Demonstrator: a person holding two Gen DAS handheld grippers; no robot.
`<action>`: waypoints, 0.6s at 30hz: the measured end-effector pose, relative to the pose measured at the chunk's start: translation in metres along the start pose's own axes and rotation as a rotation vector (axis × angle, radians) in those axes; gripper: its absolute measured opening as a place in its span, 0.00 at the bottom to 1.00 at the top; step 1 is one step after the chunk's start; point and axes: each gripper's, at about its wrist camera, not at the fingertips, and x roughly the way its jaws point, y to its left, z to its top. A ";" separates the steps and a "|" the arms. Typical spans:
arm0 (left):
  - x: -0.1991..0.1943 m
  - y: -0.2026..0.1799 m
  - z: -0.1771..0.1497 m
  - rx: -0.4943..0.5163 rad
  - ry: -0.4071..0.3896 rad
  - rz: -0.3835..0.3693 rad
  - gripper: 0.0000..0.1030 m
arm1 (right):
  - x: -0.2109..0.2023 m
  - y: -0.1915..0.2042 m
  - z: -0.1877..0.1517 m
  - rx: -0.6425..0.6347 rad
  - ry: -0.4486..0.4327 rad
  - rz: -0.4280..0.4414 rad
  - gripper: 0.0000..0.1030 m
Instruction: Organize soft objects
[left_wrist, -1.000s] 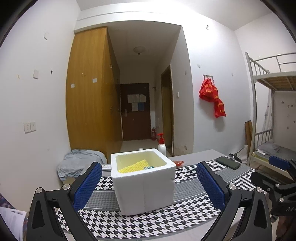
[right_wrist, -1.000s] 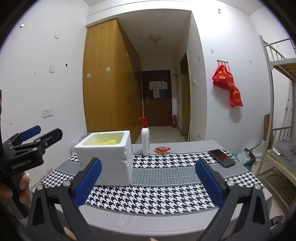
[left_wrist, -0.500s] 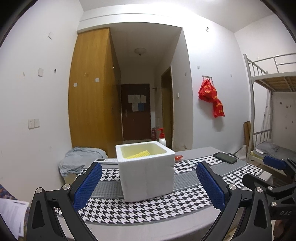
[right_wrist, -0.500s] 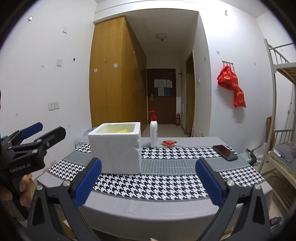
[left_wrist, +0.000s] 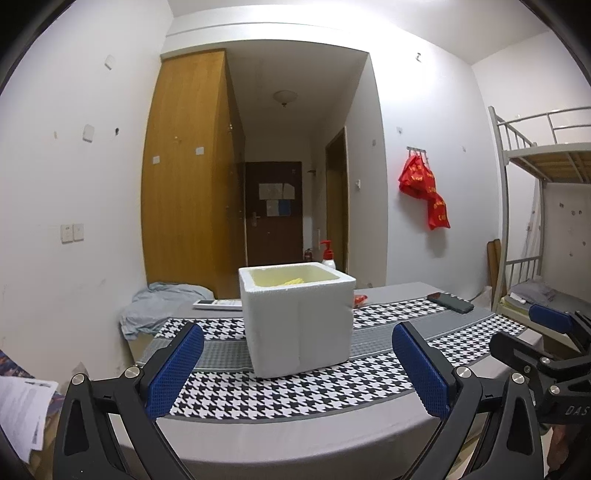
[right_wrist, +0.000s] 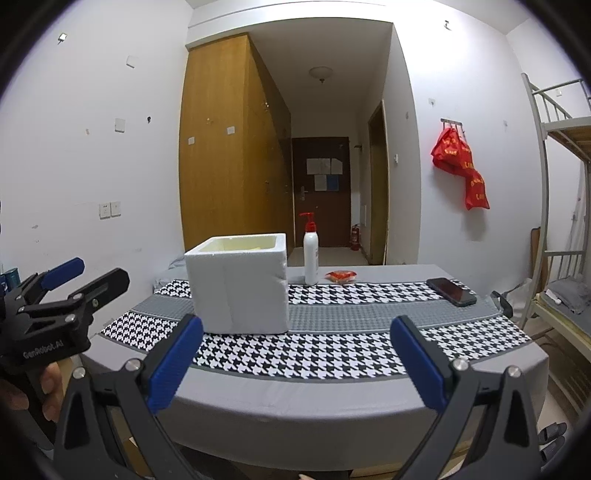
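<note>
Standing on the houndstooth table runner (left_wrist: 280, 391), the white square foam box (left_wrist: 297, 325) lies dead ahead of the released left gripper (left_wrist: 295, 369), nearer than the equally released right gripper (right_wrist: 295, 365).

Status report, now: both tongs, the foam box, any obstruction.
Left tongs open, empty. Right tongs open, empty. White foam box upright on the houndstooth runner, something yellow inside. Nothing between tongs and box.
</note>
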 end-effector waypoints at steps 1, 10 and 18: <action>-0.001 0.000 -0.002 -0.001 -0.002 0.004 0.99 | 0.000 0.000 0.000 -0.001 0.000 -0.001 0.99; -0.010 0.005 -0.019 -0.011 -0.008 0.020 0.99 | -0.009 0.006 -0.011 0.014 -0.009 -0.004 0.99; -0.019 0.009 -0.030 -0.025 -0.014 0.016 0.99 | -0.015 0.013 -0.025 0.028 -0.005 0.004 0.99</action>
